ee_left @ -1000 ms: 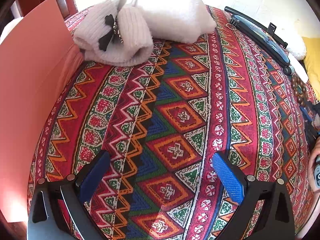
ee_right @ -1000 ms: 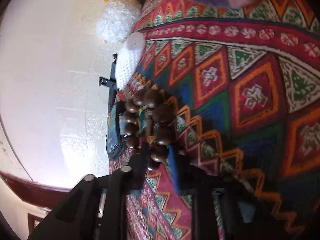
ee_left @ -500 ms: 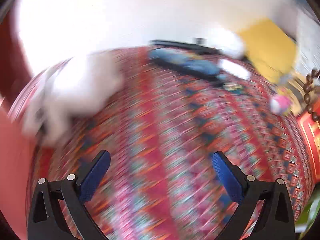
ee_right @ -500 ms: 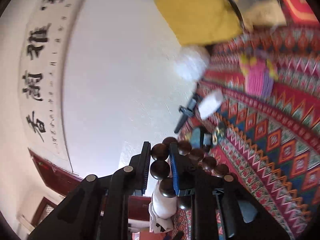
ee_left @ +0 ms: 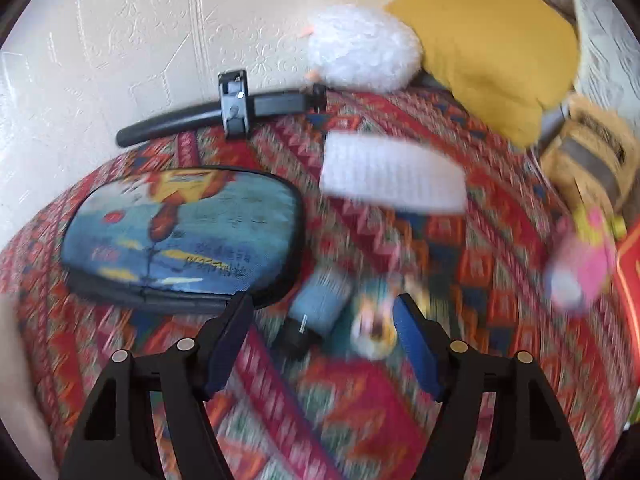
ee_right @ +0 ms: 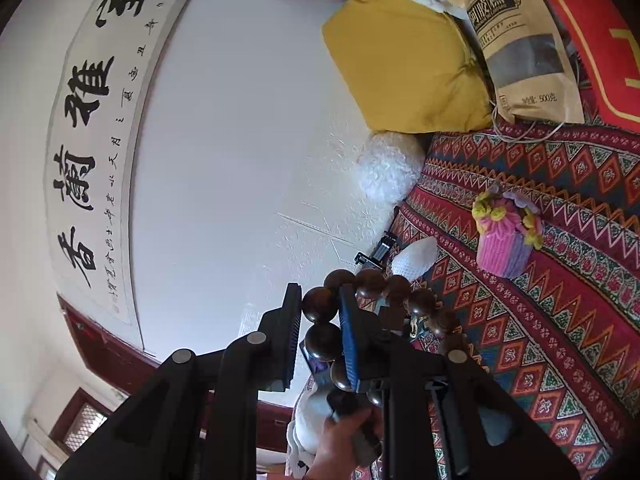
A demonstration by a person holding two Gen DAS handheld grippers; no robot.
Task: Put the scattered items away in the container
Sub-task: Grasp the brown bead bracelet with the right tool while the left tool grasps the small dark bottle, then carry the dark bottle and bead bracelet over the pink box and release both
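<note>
A brown bead bracelet (ee_right: 384,300) is clamped by the right hand-held gripper (ee_right: 320,320); the left hand-held gripper (ee_left: 324,332) is closing, nothing gripped, a blurred keychain (ee_left: 376,320) toward 3 o'clock.

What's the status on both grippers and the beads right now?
Right gripper shut on bead bracelet, lifted clear of patterned cloth. Left gripper closing, nothing gripped, over small blue item. No obstruction visible.

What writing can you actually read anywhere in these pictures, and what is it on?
"室雅兰香" in big brush characters: calligraphy scroll on the wall; its small side columns are too small to read.
"阿胶糕" and "500克": kraft paper bag; its other print is too small.
Blue printed pouch: lines of characters, blurred, unreadable.
</note>
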